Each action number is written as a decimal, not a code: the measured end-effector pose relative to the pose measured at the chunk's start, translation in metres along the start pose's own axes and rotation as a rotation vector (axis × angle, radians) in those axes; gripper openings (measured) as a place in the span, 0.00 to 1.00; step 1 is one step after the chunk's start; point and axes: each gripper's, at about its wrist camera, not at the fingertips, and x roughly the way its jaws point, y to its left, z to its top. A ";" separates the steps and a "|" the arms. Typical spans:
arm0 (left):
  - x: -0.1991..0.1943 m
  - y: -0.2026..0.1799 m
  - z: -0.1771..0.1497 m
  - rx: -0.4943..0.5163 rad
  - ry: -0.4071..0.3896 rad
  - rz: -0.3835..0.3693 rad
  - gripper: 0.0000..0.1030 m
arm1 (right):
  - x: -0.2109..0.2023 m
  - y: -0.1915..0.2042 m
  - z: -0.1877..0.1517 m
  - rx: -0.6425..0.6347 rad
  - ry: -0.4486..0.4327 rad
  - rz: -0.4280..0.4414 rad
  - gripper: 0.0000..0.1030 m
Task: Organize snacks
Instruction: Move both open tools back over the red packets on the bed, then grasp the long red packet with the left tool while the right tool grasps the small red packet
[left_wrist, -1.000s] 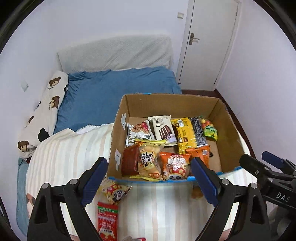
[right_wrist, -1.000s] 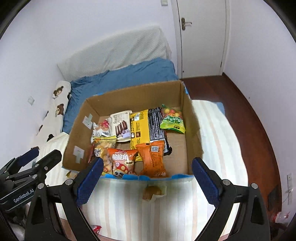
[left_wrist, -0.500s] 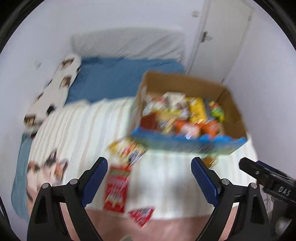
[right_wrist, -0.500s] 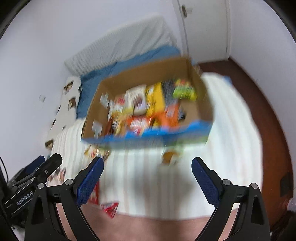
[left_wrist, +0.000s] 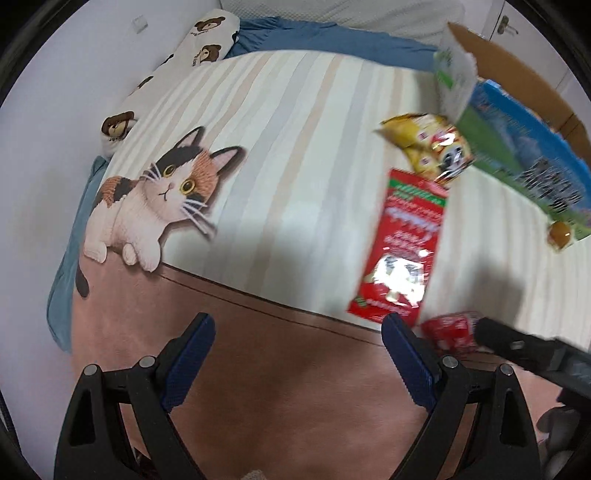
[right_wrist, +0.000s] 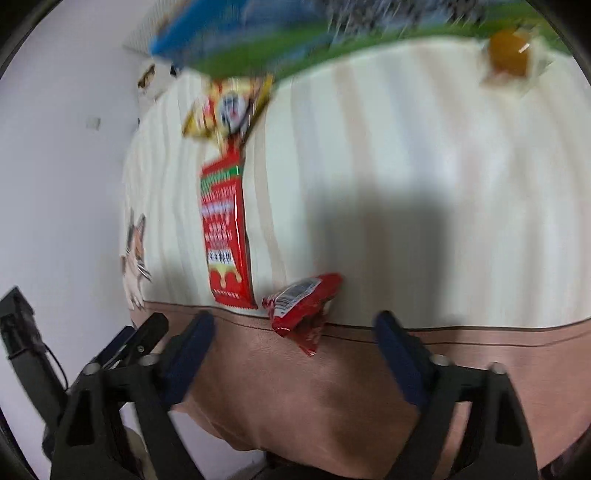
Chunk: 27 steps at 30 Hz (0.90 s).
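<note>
Several snacks lie loose on the striped blanket. A long red packet (left_wrist: 402, 251) (right_wrist: 223, 229) lies near the blanket's front edge. A yellow panda packet (left_wrist: 432, 147) (right_wrist: 225, 107) lies beyond it, by the box. A small red packet (right_wrist: 301, 306) (left_wrist: 452, 330) sits just ahead of my right gripper (right_wrist: 293, 332), which is open and empty. My left gripper (left_wrist: 297, 336) is open and empty over the pink band, left of the red packets. An orange jelly cup (right_wrist: 508, 55) (left_wrist: 559, 232) lies by the cardboard box (left_wrist: 517, 144) (right_wrist: 295, 33).
The blanket (left_wrist: 295, 147) has a printed cat (left_wrist: 155, 199) at the left and a pink band along the front. A bear-print pillow (left_wrist: 192, 48) and blue bedding (left_wrist: 314, 33) lie behind. The right gripper's arm (left_wrist: 532, 350) shows in the left wrist view.
Both grippers have dropped and tipped down from above the box towards the loose snacks at the blanket's front. Both stayed open.
</note>
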 end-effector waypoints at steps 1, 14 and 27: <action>0.003 0.001 0.000 0.006 0.005 0.008 0.90 | 0.011 0.002 0.000 0.000 0.010 -0.001 0.60; 0.035 -0.047 0.038 0.072 0.100 -0.177 0.90 | -0.027 -0.037 -0.010 0.010 -0.114 -0.133 0.36; 0.065 -0.077 0.051 0.118 0.141 -0.182 0.49 | -0.036 -0.090 -0.001 0.151 -0.108 -0.101 0.38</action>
